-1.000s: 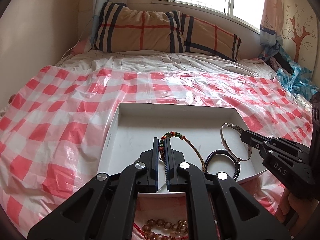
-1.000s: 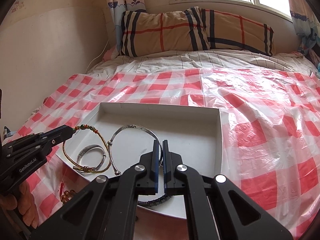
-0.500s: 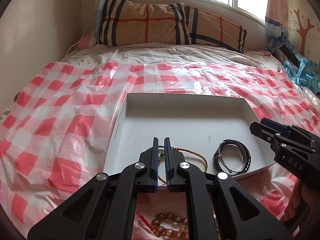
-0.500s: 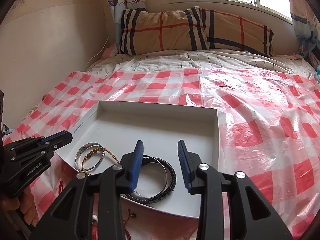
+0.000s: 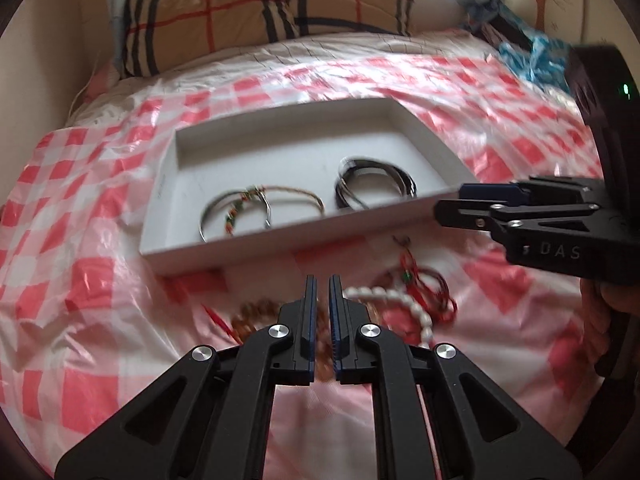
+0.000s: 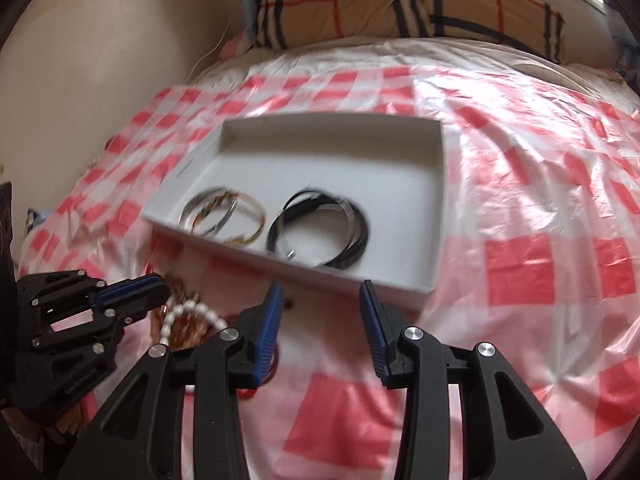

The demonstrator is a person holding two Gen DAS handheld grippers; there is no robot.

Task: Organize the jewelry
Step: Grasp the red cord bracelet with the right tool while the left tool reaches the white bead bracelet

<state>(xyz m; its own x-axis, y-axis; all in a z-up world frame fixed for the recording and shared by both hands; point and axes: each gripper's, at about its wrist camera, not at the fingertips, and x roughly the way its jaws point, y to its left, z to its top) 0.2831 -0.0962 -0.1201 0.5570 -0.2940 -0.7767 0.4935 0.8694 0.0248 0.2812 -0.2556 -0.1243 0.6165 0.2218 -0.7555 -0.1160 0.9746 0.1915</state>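
Note:
A white tray (image 5: 260, 248) lies on the red-checked cloth. In it are a silver bangle (image 5: 208, 216), a braided cord bracelet (image 5: 296, 192) and a black bracelet (image 5: 404, 178). In front of the tray lie a brown bead bracelet (image 5: 256, 308), a white bead bracelet (image 5: 400, 300) and a red cord bracelet (image 5: 444, 304). My left gripper (image 5: 322, 280) is shut and empty, over the brown beads. The right gripper (image 6: 320, 294) stands open and empty just short of the tray's near wall (image 6: 400, 292). It also shows in the left wrist view as the right gripper (image 5: 450, 202).
A plaid pillow (image 5: 260, 12) lies at the head of the bed, by the wall. Blue plastic (image 5: 536, 60) is bunched at the far right. In the right wrist view the left gripper (image 6: 160, 282) hovers above the white beads (image 6: 200, 312). Checked cloth spreads right of the tray.
The left gripper lowered the cord bracelet into the tray, let it go and drew back over the loose beads. The right gripper opened, leaving the black bracelet in the tray, and also drew back.

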